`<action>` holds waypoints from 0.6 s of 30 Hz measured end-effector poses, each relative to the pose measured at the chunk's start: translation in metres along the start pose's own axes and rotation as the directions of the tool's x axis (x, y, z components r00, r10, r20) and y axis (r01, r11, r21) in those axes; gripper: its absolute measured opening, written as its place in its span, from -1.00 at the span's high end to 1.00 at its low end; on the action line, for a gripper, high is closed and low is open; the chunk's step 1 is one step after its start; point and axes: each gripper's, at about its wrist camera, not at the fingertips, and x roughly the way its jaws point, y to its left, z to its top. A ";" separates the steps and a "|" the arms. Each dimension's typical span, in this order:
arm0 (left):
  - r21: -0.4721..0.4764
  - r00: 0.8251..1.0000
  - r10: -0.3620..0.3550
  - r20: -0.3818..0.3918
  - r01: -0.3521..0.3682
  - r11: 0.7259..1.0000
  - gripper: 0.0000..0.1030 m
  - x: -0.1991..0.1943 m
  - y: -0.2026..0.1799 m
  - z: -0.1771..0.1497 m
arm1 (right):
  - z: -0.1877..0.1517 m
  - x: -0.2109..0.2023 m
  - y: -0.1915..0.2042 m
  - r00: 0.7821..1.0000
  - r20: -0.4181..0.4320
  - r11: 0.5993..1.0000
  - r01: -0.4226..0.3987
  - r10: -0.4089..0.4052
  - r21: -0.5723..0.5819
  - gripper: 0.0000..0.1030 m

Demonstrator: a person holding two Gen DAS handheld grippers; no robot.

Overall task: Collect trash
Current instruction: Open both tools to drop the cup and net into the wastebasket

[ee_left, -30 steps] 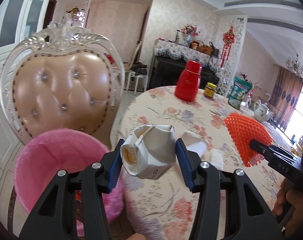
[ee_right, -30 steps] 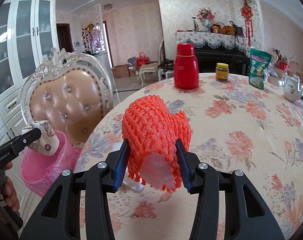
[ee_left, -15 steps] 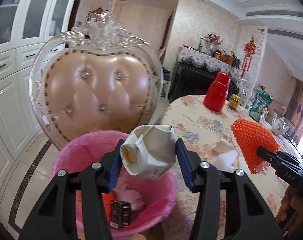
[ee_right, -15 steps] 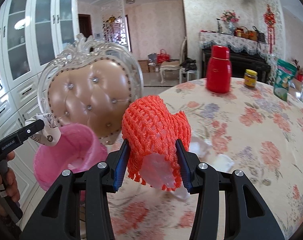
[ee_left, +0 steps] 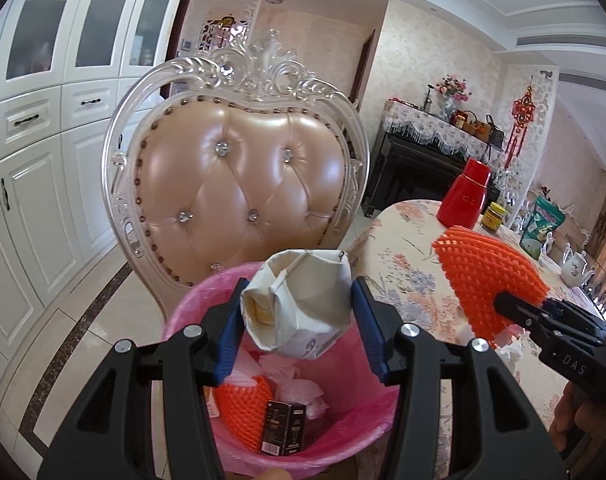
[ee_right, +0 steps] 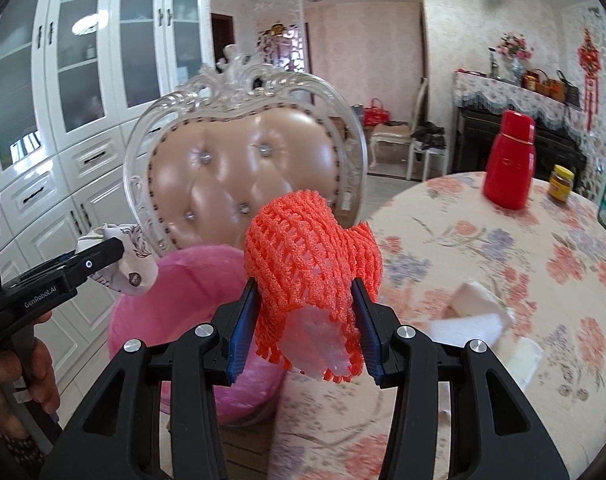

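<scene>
Two black two-finger grippers with blue pads are seen, each clamped on trash. A crumpled beige paper carton (ee_left: 299,300) is pinched by the left gripper (ee_left: 299,320) directly above the open mouth of the pink-lined waste bin (ee_left: 367,420), in which an orange foam net (ee_left: 243,404) and a small dark box (ee_left: 283,426) already lie. An orange foam fruit net (ee_right: 311,264) with white foam inside is gripped by the right gripper (ee_right: 305,330), held over the rim of the round floral-clothed table (ee_right: 503,280), just beside the bin. Both tools are tilted downward. Behind the bin, open room is closed off by a tufted peach chair back (ee_left: 239,184). A red flask (ee_right: 509,164) stands well apart.
</scene>
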 end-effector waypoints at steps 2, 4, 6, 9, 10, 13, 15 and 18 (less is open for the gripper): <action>-0.004 1.000 0.007 0.001 -0.007 1.000 0.03 -0.001 0.004 0.001 | 0.002 0.006 0.009 1.000 -0.008 1.000 -0.014 0.014 -0.011 0.13; -0.011 1.000 0.013 0.003 -0.013 1.000 0.03 -0.001 0.008 0.001 | 0.003 0.010 0.016 1.000 -0.014 0.999 -0.025 0.025 -0.020 0.13; -0.018 1.000 0.019 0.004 -0.019 1.000 0.03 -0.002 0.011 0.001 | 0.004 0.015 0.022 0.999 -0.020 0.999 -0.036 0.035 -0.029 0.13; -0.025 1.000 0.024 0.006 -0.024 0.999 0.03 -0.004 0.016 0.001 | 0.003 0.022 0.032 0.998 -0.035 0.998 -0.051 0.049 -0.044 0.13; -0.027 1.000 0.026 0.006 -0.026 0.999 0.03 -0.004 0.018 0.000 | 0.003 0.024 0.035 0.998 -0.038 0.997 -0.054 0.052 -0.049 0.13; -0.033 1.000 0.029 0.008 -0.029 0.999 0.02 -0.006 0.021 0.000 | 0.003 0.031 0.045 0.996 -0.052 0.995 -0.071 0.068 -0.063 0.13; -0.035 0.999 0.032 0.009 -0.031 0.999 0.02 -0.006 0.024 0.000 | 0.003 0.034 0.050 0.996 -0.059 0.994 -0.078 0.074 -0.072 0.13; -0.045 0.999 0.038 0.014 -0.037 0.998 0.02 -0.010 0.028 -0.001 | 0.003 0.038 0.056 0.994 -0.069 0.993 -0.088 0.082 -0.079 0.13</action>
